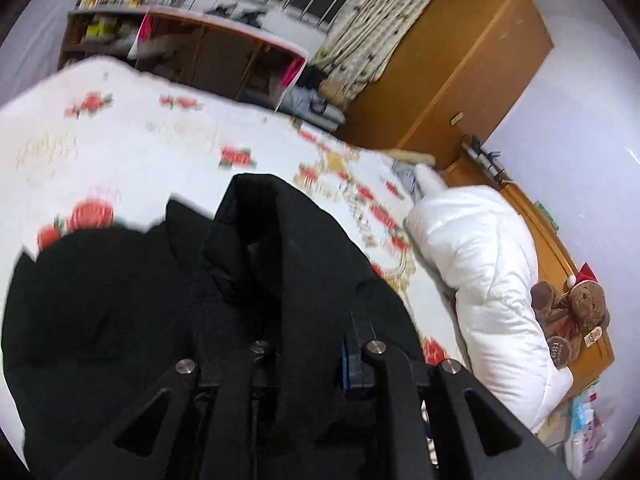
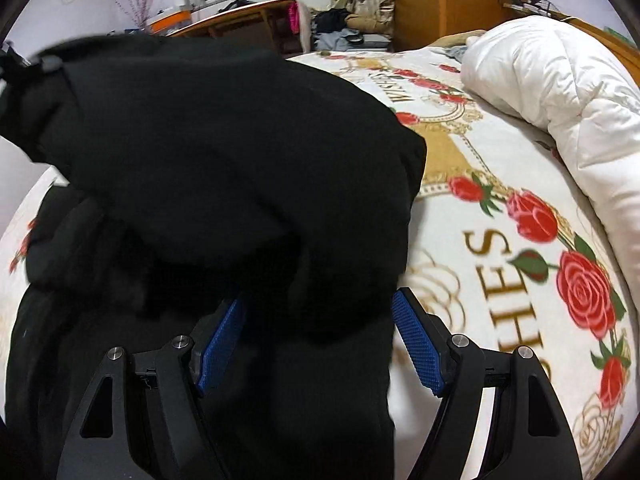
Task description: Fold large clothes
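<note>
Nearest in the left wrist view, the left gripper is clamped tight on a fold of the black coat, and the cloth hangs from its fingers over the bed. In the right wrist view the right gripper has its jaws spread wide, blue pads either side of the coat's near right edge; the left pad is half buried in cloth and the right one looks just clear of it. The coat lies bunched in a thick heap on the left part of the bedspread, which is white with red roses and gold lettering. Farther right a white duvet is rolled along the bed's edge, with a teddy bear beside it. Beyond the bed stand a wooden wardrobe, a flowered curtain and a shelf below the window.
</note>
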